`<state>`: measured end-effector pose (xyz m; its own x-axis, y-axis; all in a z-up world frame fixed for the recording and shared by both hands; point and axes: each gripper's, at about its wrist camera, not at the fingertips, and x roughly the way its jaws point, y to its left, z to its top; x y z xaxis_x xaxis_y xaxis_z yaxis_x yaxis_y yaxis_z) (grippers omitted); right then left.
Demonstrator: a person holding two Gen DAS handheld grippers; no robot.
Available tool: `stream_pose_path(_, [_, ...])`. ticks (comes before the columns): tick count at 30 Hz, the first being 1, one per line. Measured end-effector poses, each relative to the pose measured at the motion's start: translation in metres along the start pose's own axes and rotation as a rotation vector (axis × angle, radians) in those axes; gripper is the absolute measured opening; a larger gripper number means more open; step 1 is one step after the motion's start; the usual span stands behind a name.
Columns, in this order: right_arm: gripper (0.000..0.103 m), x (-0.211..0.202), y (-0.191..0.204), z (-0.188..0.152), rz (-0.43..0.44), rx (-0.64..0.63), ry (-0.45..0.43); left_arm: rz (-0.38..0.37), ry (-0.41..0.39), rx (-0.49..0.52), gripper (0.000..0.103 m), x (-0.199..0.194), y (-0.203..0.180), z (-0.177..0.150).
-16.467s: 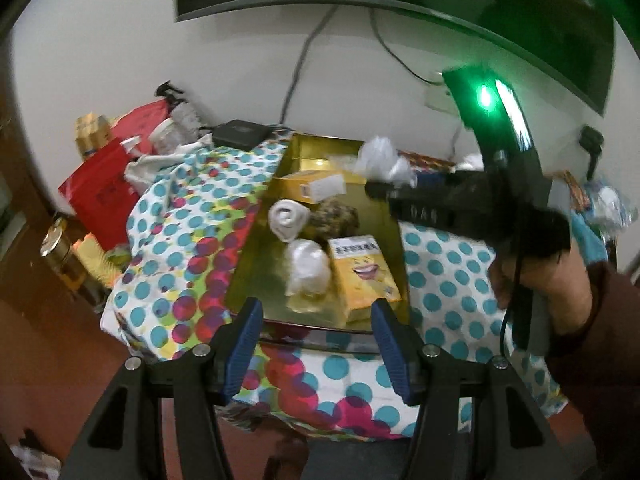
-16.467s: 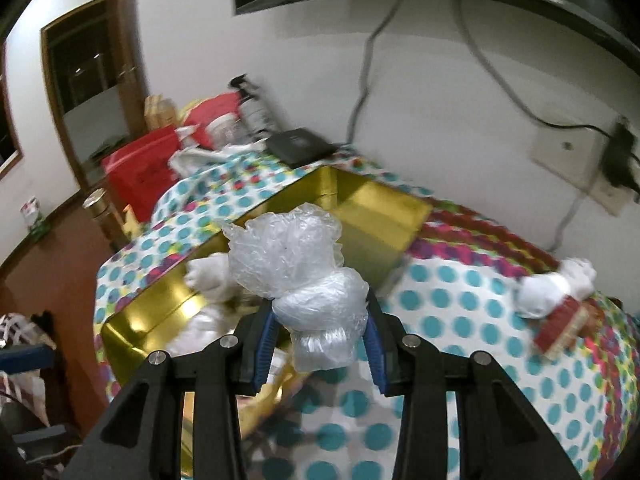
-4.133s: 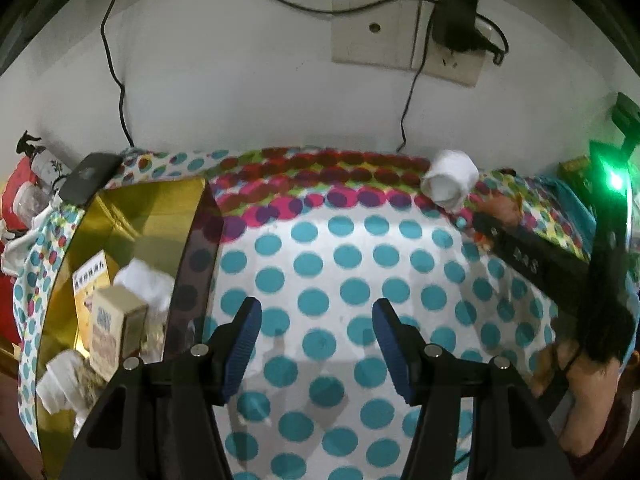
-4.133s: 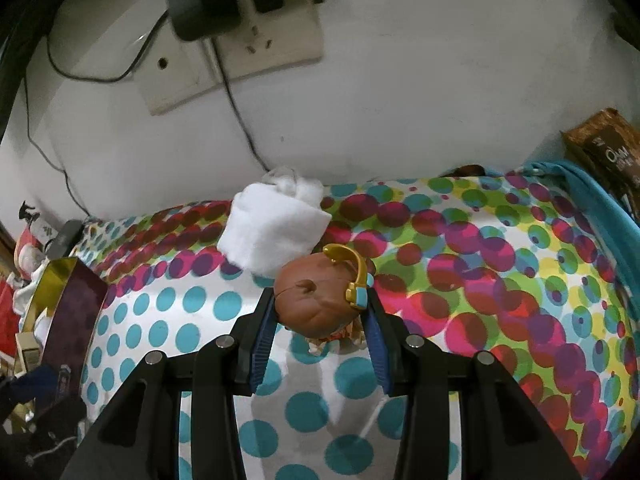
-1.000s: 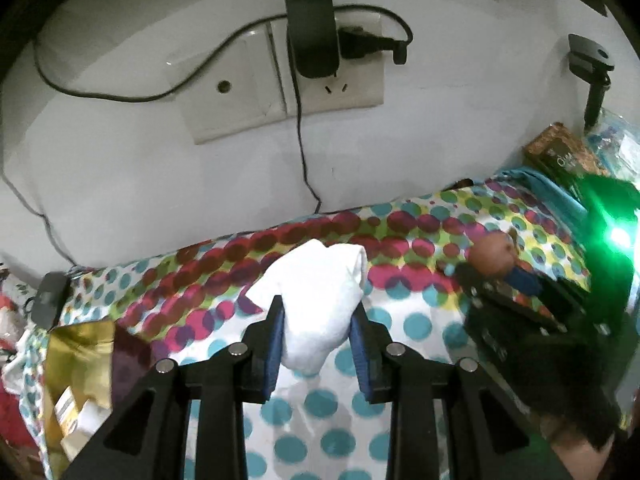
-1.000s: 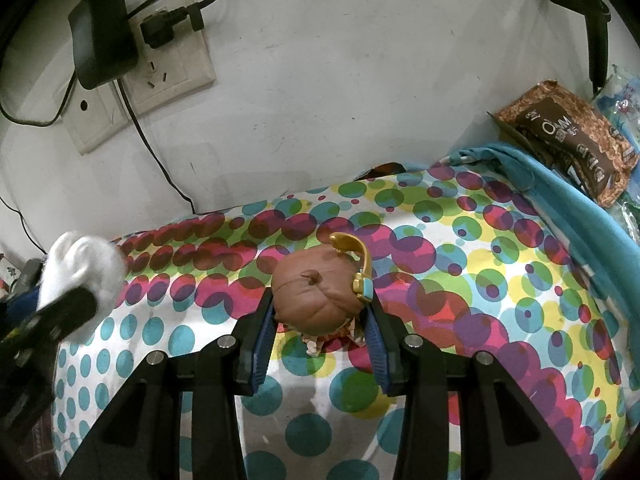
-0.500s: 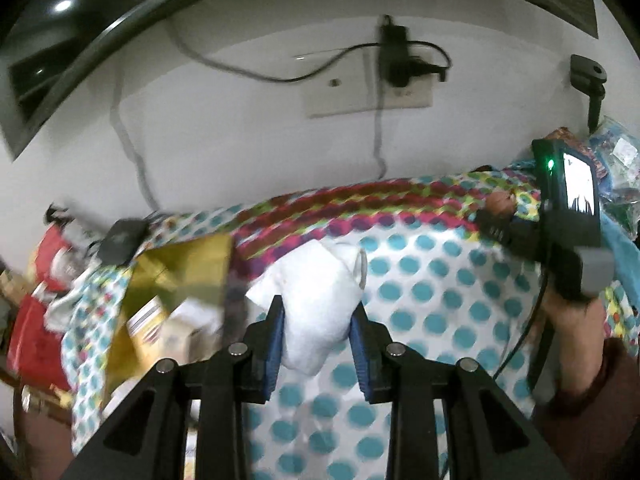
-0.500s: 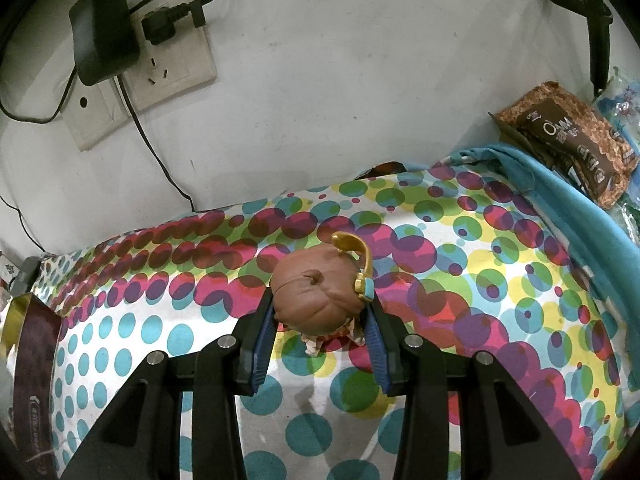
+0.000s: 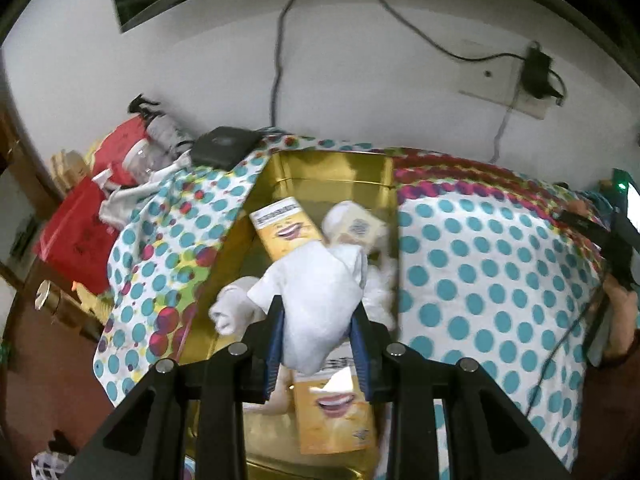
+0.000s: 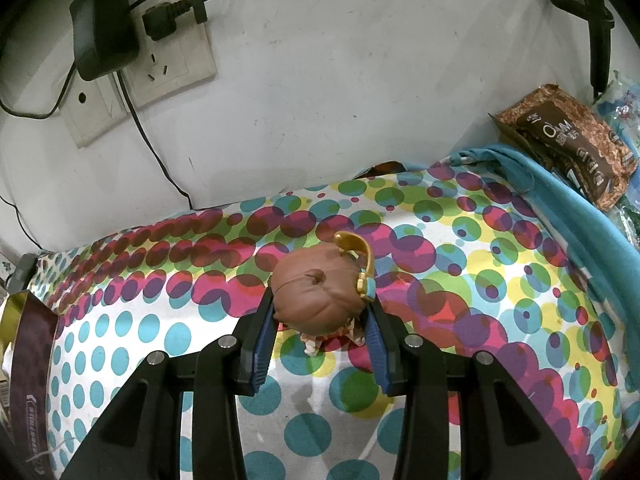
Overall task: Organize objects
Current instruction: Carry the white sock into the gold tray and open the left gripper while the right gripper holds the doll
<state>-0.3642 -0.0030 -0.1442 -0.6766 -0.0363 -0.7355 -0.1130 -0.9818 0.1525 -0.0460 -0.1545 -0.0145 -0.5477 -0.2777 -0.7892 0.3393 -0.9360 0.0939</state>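
My left gripper (image 9: 318,338) is shut on a white rolled cloth (image 9: 316,292) and holds it above the gold tin tray (image 9: 332,168). The tray holds two yellow boxes with a smile print (image 9: 286,232), a small box (image 9: 358,230) and white bundles (image 9: 232,308). My right gripper (image 10: 320,344) is shut on a small figurine with a brown head and gold headphones (image 10: 320,296), just above the dotted tablecloth (image 10: 460,320). The right gripper also shows at the right edge of the left wrist view (image 9: 592,232).
Red bags (image 9: 84,216), a bottle (image 9: 140,156) and a black device (image 9: 224,146) sit left of the tray. A wall socket with a black adapter (image 10: 104,20) is behind the table. A brown snack packet (image 10: 568,140) and blue cloth (image 10: 560,208) lie at the right.
My left gripper has swung left with the white cloth, from over the dotted tablecloth to above the gold tray. The right gripper holds the figurine in the same place.
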Motion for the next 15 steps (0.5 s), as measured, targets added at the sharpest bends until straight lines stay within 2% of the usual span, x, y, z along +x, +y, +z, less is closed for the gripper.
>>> stream_pose_path(3, [0.039, 0.000, 0.007, -0.002, -0.002, 0.003, -0.001, 0.026, 0.011, 0.009, 0.030, 0.010, 0.004, -0.002])
stream_pose_path(5, [0.039, 0.001, 0.008, -0.002, -0.004, 0.006, -0.002, -0.003, 0.026, -0.005, 0.031, 0.017, 0.008, -0.002])
stream_pose_path(11, [0.039, 0.002, 0.014, -0.002, -0.012, 0.009, -0.002, 0.004, 0.000, -0.010, 0.034, 0.030, 0.011, 0.008])
stream_pose_path(15, [0.039, 0.005, 0.015, 0.000, -0.016, 0.013, -0.003, 0.038, -0.021, 0.003, 0.035, 0.037, 0.009, 0.018])
